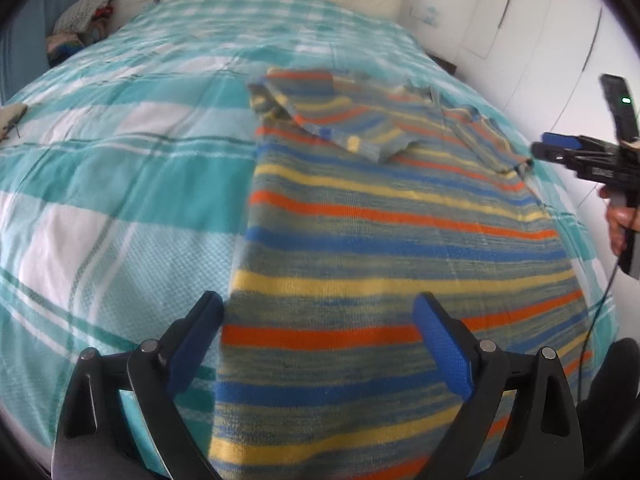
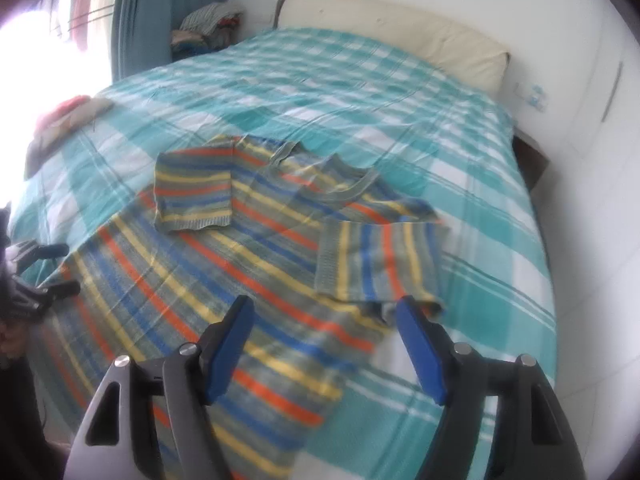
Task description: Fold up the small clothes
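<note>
A striped knit sweater point(image 1: 380, 248) in orange, blue, yellow and grey-green lies flat on the bed, both sleeves folded in over its chest; it also shows in the right wrist view point(image 2: 248, 256). My left gripper point(image 1: 320, 332) is open and empty, hovering over the sweater's hem end, its left finger past the sweater's left edge. My right gripper point(image 2: 324, 340) is open and empty, just above the sweater's side edge below the folded right sleeve point(image 2: 376, 264). The right gripper also shows at the right edge of the left wrist view point(image 1: 560, 150). The left gripper shows at the left edge of the right wrist view point(image 2: 60, 270).
The bed has a teal and white plaid cover point(image 1: 120, 160). A cream headboard cushion point(image 2: 400, 32) lies at its far end. A small pile of clothes point(image 2: 68, 116) lies near the bed's far left side. More clothes point(image 2: 212, 20) are stacked beside the curtain. White wardrobe doors point(image 1: 540, 40) stand right.
</note>
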The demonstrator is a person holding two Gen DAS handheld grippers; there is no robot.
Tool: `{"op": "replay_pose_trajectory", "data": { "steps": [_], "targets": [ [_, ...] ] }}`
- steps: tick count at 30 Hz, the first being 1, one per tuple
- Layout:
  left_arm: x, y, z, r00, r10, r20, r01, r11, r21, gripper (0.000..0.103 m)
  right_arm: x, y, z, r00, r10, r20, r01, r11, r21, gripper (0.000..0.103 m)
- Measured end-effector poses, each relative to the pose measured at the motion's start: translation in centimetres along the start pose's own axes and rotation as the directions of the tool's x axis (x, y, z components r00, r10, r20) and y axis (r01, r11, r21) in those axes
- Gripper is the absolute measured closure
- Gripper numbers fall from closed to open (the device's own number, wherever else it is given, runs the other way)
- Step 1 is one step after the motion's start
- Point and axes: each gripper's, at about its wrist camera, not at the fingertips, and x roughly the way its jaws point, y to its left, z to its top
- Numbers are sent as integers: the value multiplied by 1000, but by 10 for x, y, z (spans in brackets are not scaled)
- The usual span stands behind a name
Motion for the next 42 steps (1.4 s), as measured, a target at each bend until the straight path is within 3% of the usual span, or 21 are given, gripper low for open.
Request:
{"op": "replay_pose_trajectory", "data": {
  "steps": [5, 6, 7, 9, 11, 13, 16, 21, 24, 27, 28, 29, 30, 31, 32, 34, 37, 40, 42],
  "targets": [
    [-1, 6, 3, 999, 35, 18, -35, 999, -19, 6, 103, -11, 12, 993, 4, -121, 4, 998, 67, 31],
    [1, 8, 3, 999, 31, 8, -31, 999, -28, 6, 117, -16, 8, 987, 6, -161, 9, 996, 93, 42],
    [2, 9, 3, 1000, 30, 1, -29, 999, -33, 6, 122, -23, 6, 985, 14, -170, 8, 992, 128, 66],
    [3, 9, 3, 1000, 28, -5, -28, 999, -37, 6, 108, -43, 3, 990, 7, -139, 24, 976, 217, 98],
    [4, 9, 3, 1000, 30, -7, -30, 999, -36, 6, 73, -74, -4, 999, 16, -48, 1, 941, 339, 98],
    [5, 8, 3, 999, 35, -8, -35, 999, -33, 6, 33, -114, -21, 999, -5, 35, -12, 885, 466, 99],
    [5, 6, 2, 999, 43, -5, -43, 999, -27, 6, -20, -176, -71, 992, -61, 113, -28, 760, 650, 98],
    [9, 6, 0, 999, 50, -3, -50, 998, -23, 6, -40, -235, -162, 989, -115, 97, -13, 578, 816, 98],
    [9, 7, -2, 999, 47, 7, -47, 999, -23, 6, -28, -247, -203, 983, -59, 175, -129, 464, 876, 98],
    [9, 8, -3, 999, 47, 16, -46, 999, -25, 6, -18, -251, -226, 955, -16, 296, -272, 351, 896, 91],
    [9, 9, -4, 999, 48, 18, -48, 999, -26, 6, -15, -255, -230, 945, 0, 328, -313, 296, 903, 86],
    [9, 8, -4, 999, 51, 19, -50, 998, -25, 6, -13, -258, -231, 932, 7, 362, -351, 265, 898, 81],
    [10, 8, -4, 998, 56, 19, -56, 998, -22, 6, -13, -260, -230, 929, 4, 371, -358, 267, 895, 63],
    [11, 7, -4, 998, 62, 17, -62, 998, -19, 6, -13, -260, -228, 934, -2, 357, -342, 284, 896, 57],
    [12, 6, -4, 998, 68, 16, -68, 998, -14, 5, -12, -260, -226, 941, 0, 338, -322, 301, 897, 59],
    [14, 5, -4, 997, 79, 14, -79, 997, -4, 5, -10, -259, -227, 965, -15, 262, -244, 316, 917, 100],
    [16, 4, -5, 996, 87, 12, -87, 996, 4, 4, -23, -260, -242, 975, -104, 196, -162, 272, 949, 101],
    [17, 4, -4, 996, 84, 14, -84, 997, 1, 4, -37, -259, -248, 978, -184, 103, -50, 275, 960, 101],
    [17, 4, -4, 996, 85, 12, -85, 996, 3, 4, -34, -255, -244, 982, -186, 44, 13, 294, 956, 101]
  ]
}}
